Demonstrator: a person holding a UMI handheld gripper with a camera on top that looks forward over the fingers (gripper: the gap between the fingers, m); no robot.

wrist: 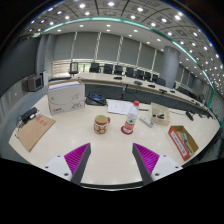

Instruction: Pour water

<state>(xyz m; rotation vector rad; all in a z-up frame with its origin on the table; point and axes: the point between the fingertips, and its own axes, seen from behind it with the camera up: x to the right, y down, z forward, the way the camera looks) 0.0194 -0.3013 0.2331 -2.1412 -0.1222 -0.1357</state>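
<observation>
- Gripper [110, 163] fingers stand wide apart with nothing between them; magenta pads [77, 155] show on both inner faces
- It hangs over the near edge of the table [110, 140], well short of anything it could take hold of
- Bottle [130, 118] stands upright near the middle of the table, beyond the fingers and a little right of the line between them; clear body, red cap, pale label
- Cup [101, 124] stands just left of the bottle, near it but apart; brownish, patterned wall; whether it holds anything cannot be told
- Other items: a white box [66, 96] toward the far left corner, a brown flat board [36, 131] at the left edge, a reddish flat box [183, 142] at the right edge, papers [121, 106] behind the bottle
- Rows of dark chairs [118, 70] beyond the far edge
- Handling judgement: bottle looks like thin plastic, so light, smooth and apt to give under a squeeze; water level cannot be read, so weight is uncertain
- Best hold is probably the mid body at or just below the label, fingers square across it, firm but not crushing
- A high grip near the cap would likely let it swing when tipped
- Cap appears on; pouring cannot start until that is dealt with
- Cup looks light and could slide or tip if knocked during the approach
</observation>
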